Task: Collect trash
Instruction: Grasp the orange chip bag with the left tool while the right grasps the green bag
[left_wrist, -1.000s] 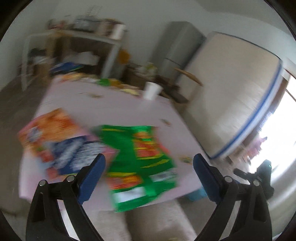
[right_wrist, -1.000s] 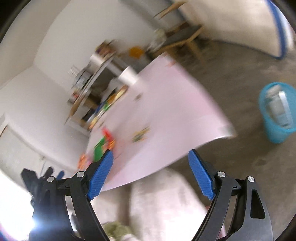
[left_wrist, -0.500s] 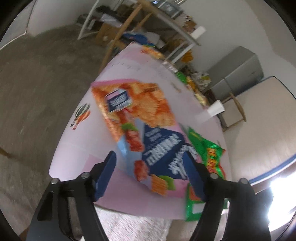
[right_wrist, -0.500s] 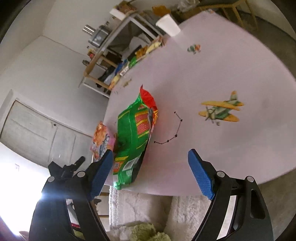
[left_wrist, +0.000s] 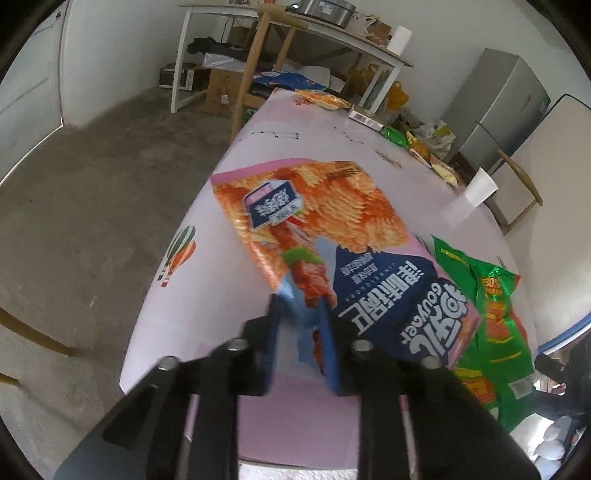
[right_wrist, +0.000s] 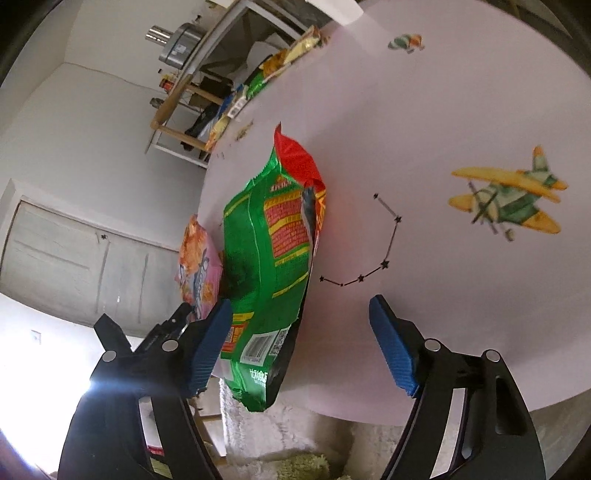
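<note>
Fingers first: in the left wrist view my left gripper (left_wrist: 301, 332) sat at the bottom centre of the frame, and its blue jaws had just been closing, with the near corner of the orange-and-blue snack bag (left_wrist: 332, 251) between them. They stood nearly together on that corner, and the film looked bunched there, so I judged the pinch was on; I took the corner because it overhung toward me and gave thin film that narrow jaws could bite. The rest of the bag lay flat across the middle of the frame on the pink table (left_wrist: 207, 295). Just to its right, partly tucked under its edge, lay the green snack bag (left_wrist: 495, 332). A white paper cup (left_wrist: 479, 186) stood well apart in the upper right, with more wrappers along the far table edge.

In the right wrist view my right gripper (right_wrist: 299, 343) was at the bottom, its jaws wide apart though they had just been closing a little. The green snack bag (right_wrist: 266, 266) ran up the centre-left, its lower end hanging over the table's near edge beside my left-hand finger (right_wrist: 210, 343); the pads were not pressing on it. I held wide to straddle that end. The orange bag (right_wrist: 195, 258) peeked from behind it at left.
</note>
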